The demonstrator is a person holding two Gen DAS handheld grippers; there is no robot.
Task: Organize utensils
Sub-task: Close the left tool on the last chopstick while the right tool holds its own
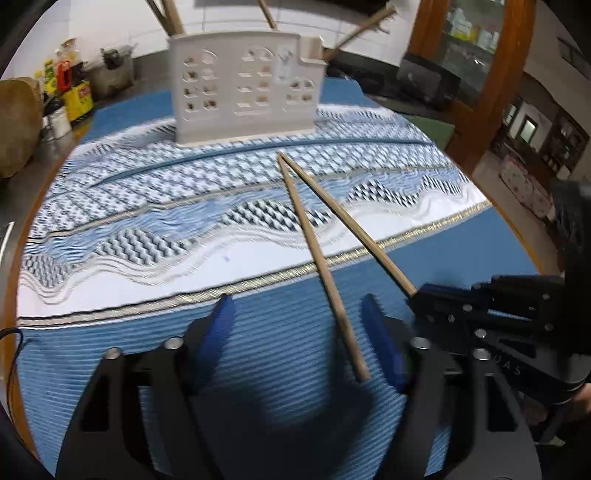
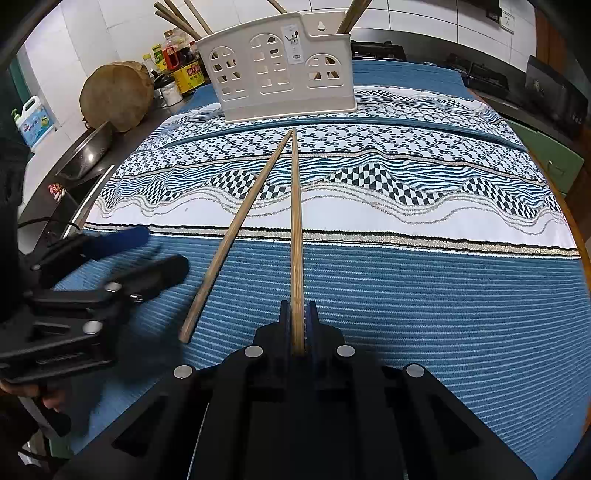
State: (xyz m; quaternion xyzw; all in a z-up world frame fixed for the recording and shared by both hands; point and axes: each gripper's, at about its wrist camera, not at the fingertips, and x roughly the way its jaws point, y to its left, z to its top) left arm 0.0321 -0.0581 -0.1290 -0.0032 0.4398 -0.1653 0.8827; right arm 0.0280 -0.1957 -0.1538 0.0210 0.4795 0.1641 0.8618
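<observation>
Two wooden chopsticks lie on the blue patterned cloth, their far tips meeting in front of the white utensil holder (image 1: 245, 86), which also shows in the right wrist view (image 2: 282, 68). My right gripper (image 2: 297, 314) is shut on the near end of one chopstick (image 2: 295, 221); in the left wrist view that gripper (image 1: 424, 291) holds this chopstick (image 1: 351, 229) from the right. The other chopstick (image 1: 317, 266) (image 2: 232, 236) lies loose. My left gripper (image 1: 299, 306) is open, its blue fingers either side of the loose chopstick's near end. It appears blurred in the right wrist view (image 2: 140, 251).
Several chopsticks stand in the holder (image 2: 177, 18). A round wooden block (image 2: 116, 96), bottles (image 2: 177, 55), a detergent bottle (image 2: 33, 122) and a metal bowl (image 2: 86, 151) stand on the counter to the left. A stove (image 2: 480, 77) is at the back right.
</observation>
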